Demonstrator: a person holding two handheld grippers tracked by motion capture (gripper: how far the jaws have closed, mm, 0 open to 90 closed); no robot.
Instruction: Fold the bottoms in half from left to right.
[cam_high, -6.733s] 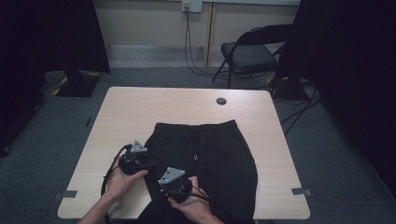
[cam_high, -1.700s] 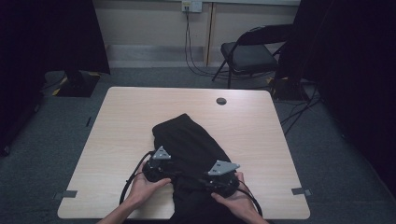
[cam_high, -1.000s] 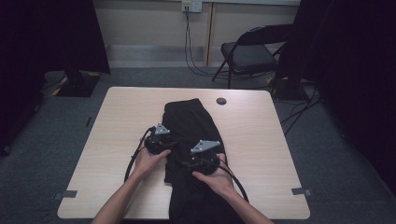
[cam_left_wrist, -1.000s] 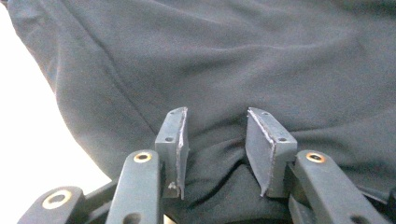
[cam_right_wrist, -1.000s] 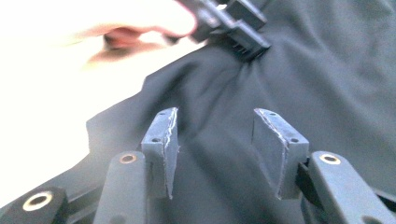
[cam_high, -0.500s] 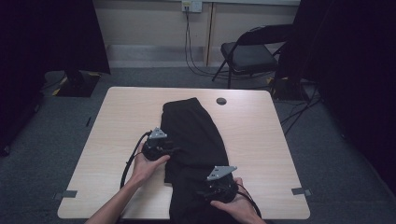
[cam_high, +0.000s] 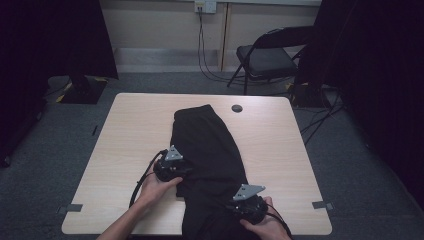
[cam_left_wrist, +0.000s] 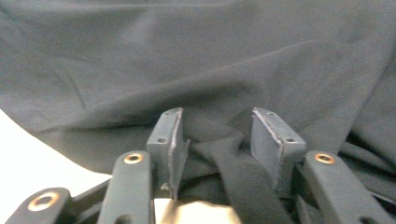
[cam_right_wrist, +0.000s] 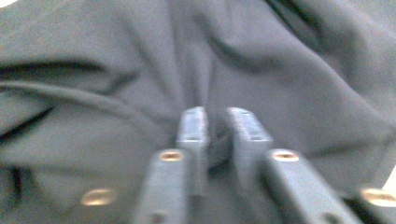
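Observation:
A black garment (cam_high: 207, 145), folded into a narrow strip, lies down the middle of the light wooden table (cam_high: 135, 130); its near end hangs over the front edge. At the strip's left edge my left gripper (cam_high: 186, 172) has its jaws apart, and in the left gripper view a loose fold of the cloth (cam_left_wrist: 233, 172) lies between the pads of my left gripper (cam_left_wrist: 215, 126). Near the front edge, my right gripper (cam_high: 234, 205) has just been closing. In the right gripper view a pinch of the dark fabric (cam_right_wrist: 280, 70) sits between the nearly meeting jaws of my right gripper (cam_right_wrist: 215, 119).
A small black round cap (cam_high: 236, 108) is set in the table's far side. Behind the table stand a folding chair (cam_high: 265, 57) and cables hanging from a wall socket (cam_high: 205, 6). Dark curtains flank both sides.
The right gripper has moved toward the near table edge and its jaws have closed on the cloth. The left gripper has slid a little nearer along the garment's left edge.

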